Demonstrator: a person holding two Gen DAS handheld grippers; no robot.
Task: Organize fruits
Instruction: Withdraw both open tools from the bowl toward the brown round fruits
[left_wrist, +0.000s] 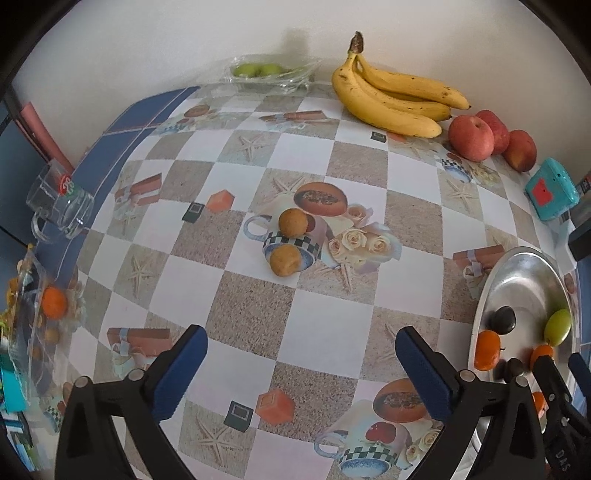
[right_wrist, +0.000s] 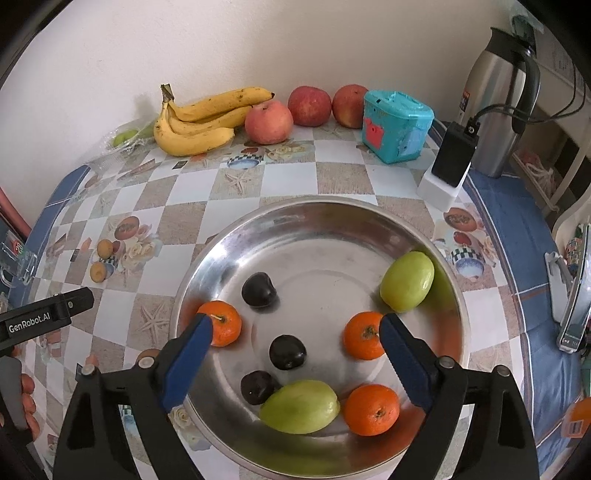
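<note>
My right gripper (right_wrist: 295, 328) is open and empty above a steel plate (right_wrist: 317, 221). The plate holds three oranges (right_wrist: 373, 410), two green fruits (right_wrist: 408, 280) and three dark plums (right_wrist: 287, 352). My left gripper (left_wrist: 301, 347) is open and empty over the checked tablecloth. Two small brown fruits (left_wrist: 292, 221) lie ahead of it on the cloth, also seen at the left in the right wrist view (right_wrist: 104, 248). A bunch of bananas (left_wrist: 395, 99) and three red apples (left_wrist: 471, 137) rest by the wall. The plate also shows at the right of the left wrist view (left_wrist: 517, 266).
A teal box (right_wrist: 397, 125), a black charger on a white base (right_wrist: 448, 162) and a steel kettle (right_wrist: 495, 103) stand at the back right. A clear bag of green fruits (left_wrist: 269, 72) lies by the wall. A glass mug (left_wrist: 59, 203) and a clear container with an orange (left_wrist: 53, 302) sit at the left edge.
</note>
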